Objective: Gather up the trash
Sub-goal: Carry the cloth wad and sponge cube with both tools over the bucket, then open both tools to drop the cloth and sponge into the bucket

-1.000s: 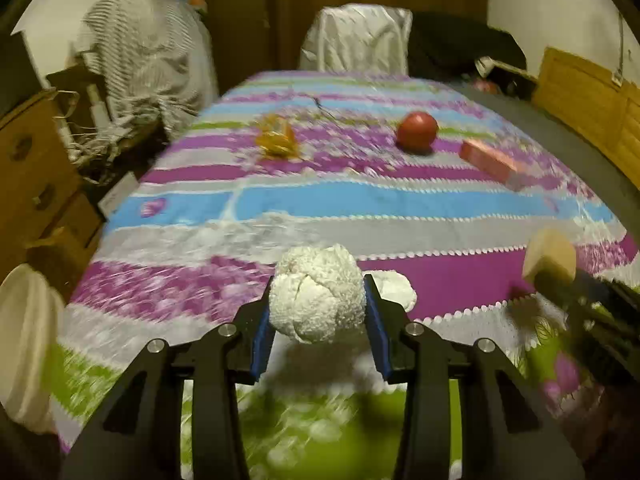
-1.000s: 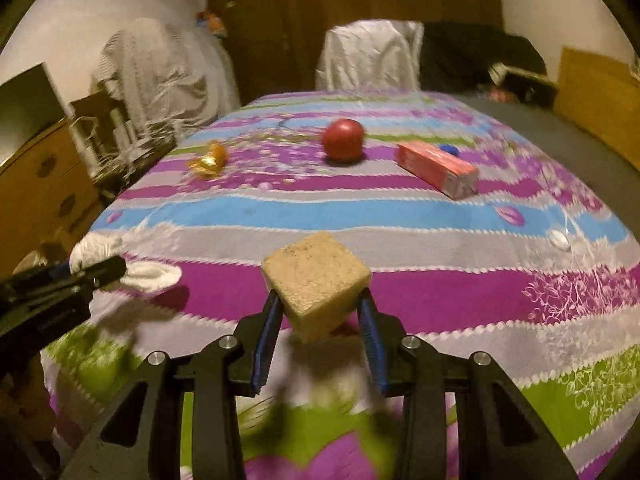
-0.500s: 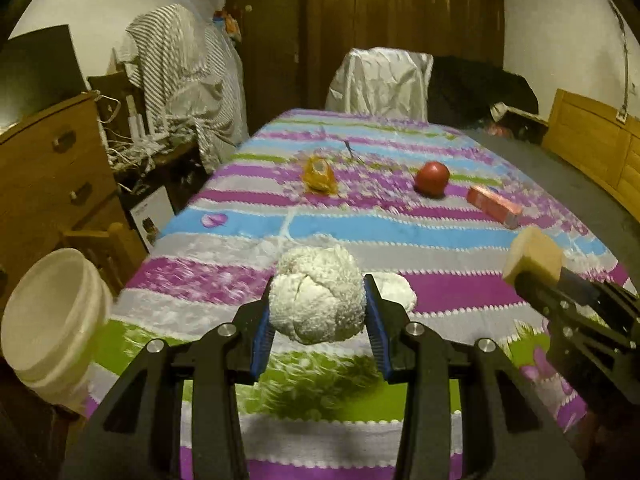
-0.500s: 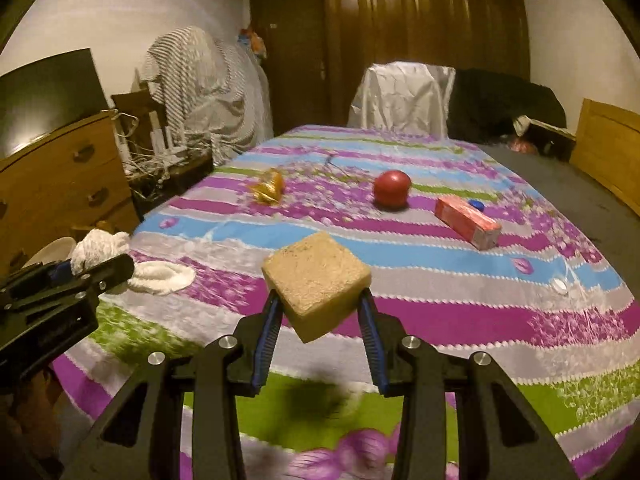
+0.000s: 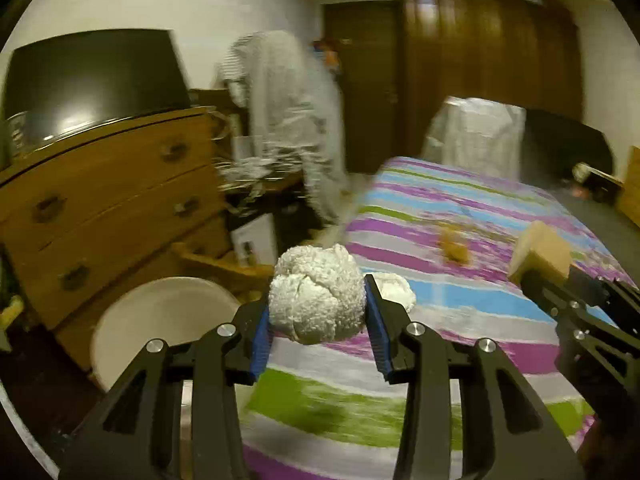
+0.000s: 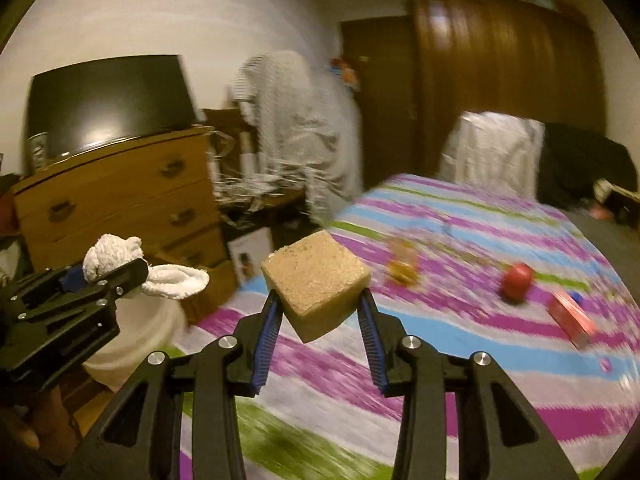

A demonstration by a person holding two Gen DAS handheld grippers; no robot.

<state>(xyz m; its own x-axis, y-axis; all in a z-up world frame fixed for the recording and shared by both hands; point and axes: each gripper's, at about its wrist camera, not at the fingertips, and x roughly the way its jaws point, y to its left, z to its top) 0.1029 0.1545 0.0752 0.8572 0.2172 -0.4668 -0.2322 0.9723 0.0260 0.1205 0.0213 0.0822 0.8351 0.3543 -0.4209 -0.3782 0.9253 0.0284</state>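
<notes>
Two grippers | left gripper (image 5: 317,307) jaws clamp white wad (image 5: 316,292) | right gripper (image 6: 318,304) jaws clamp tan sponge (image 6: 316,282) | lettering unreadable, blurred

Home bedroom, lived-in. Big bed (image 6: 480,240) with striped purple/blue/green cover ahead-right of right gripper (image 6: 318,316). Wooden dresser (image 6: 120,200) off to left, dark TV (image 6: 108,100) on top. Tall dark wardrobe (image 6: 500,80) at far wall, clothes heaped over stand (image 6: 296,120) beside door. White bucket (image 5: 160,320) on floor, left of left gripper (image 5: 316,312).
</notes>
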